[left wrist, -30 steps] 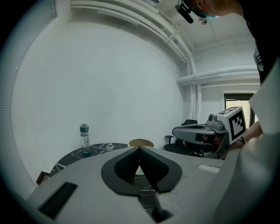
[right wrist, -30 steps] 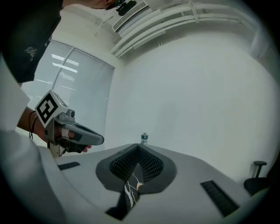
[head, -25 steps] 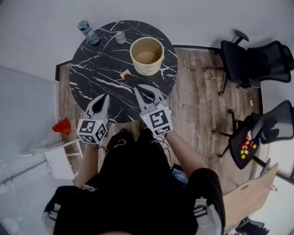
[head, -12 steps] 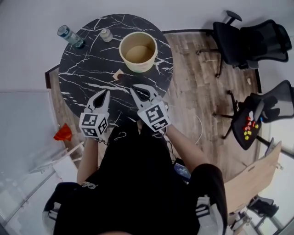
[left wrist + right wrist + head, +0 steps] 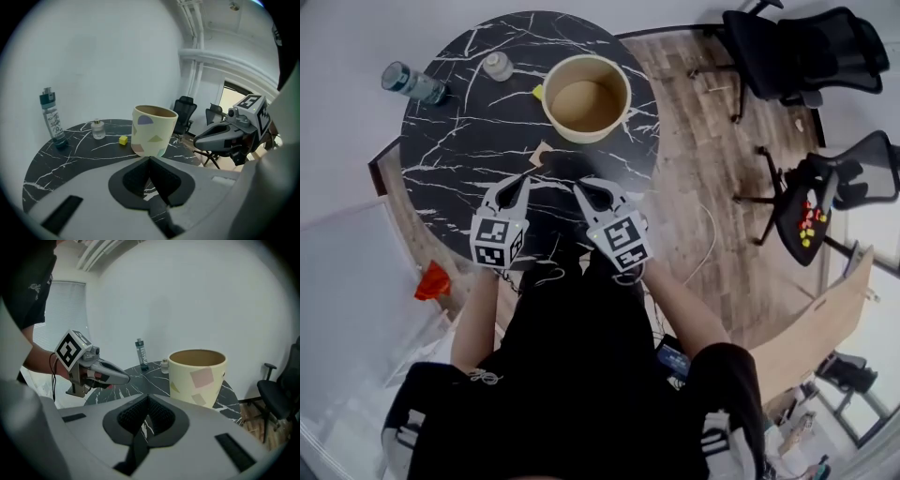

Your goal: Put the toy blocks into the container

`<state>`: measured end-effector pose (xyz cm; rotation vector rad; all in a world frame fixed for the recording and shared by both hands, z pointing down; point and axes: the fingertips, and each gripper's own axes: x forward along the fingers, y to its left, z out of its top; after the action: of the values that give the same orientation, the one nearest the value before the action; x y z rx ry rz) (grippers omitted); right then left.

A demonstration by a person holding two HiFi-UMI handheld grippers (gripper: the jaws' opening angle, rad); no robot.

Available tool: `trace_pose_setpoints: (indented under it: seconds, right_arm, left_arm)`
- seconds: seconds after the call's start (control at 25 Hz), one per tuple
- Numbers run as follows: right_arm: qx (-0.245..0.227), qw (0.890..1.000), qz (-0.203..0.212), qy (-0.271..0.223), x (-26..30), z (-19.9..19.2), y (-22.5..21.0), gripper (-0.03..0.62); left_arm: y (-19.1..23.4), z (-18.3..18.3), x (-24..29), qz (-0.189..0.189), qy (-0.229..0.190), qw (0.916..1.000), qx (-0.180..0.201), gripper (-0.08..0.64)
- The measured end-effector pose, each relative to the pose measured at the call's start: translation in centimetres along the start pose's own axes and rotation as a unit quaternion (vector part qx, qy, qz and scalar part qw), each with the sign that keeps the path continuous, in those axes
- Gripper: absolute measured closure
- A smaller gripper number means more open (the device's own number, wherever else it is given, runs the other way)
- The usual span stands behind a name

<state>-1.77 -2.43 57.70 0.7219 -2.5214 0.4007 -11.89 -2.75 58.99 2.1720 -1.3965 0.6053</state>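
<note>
Both grippers have dropped toward the marble table [image 5: 459, 159] near its edge. Left gripper [image 5: 523, 182] and right gripper [image 5: 581, 191] have their jaws closed and empty.

Yellow block [image 5: 538, 92] sits just beside the container [image 5: 581, 134]; tan block [image 5: 542, 153] lies nearer.

Risk: unopened jaws would shove a block away, and a jaw reaching for the yellow one may knock the container.

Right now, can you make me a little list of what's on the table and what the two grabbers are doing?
table: round, black marble
container: cream, upright, no blocks seen inside
yellow block: on the table, beside the container
pale block: on the table, between container and grippers
water bottle: far edge of the table
small bottle: far edge too
left gripper: fingers shut, empty
right gripper: fingers shut, empty
</note>
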Motion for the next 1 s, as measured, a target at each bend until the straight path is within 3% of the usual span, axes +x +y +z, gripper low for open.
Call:
trace_pose_setpoints:
  seconds: [0.2,0.56,0.76,1.0]
  right_arm:
    - [0.027,0.999,-0.023,0.013,1.7,-1.4,-0.5,0.595]
    - [0.057,0.997,-0.053,0.009,3.6,-1.7,-1.2,0.595]
    - [0.075,0.995,-0.067,0.011,3.6,-2.0,-1.7,0.595]
    - [0.085,0.993,-0.079,0.006,3.1,-2.1,-2.6,0.595]
  left_arm:
    - [1.3,-1.9,2.5,-0.029,0.036,0.9984,0.031,0.561]
    - [2.5,-4.2,7.0,-0.045,0.111,0.9888,0.089,0.555]
    - [2.9,-5.9,9.5,-0.043,0.16,0.9791,0.118,0.396]
    - [3.4,-7.2,11.1,-0.047,0.188,0.973,0.126,0.373]
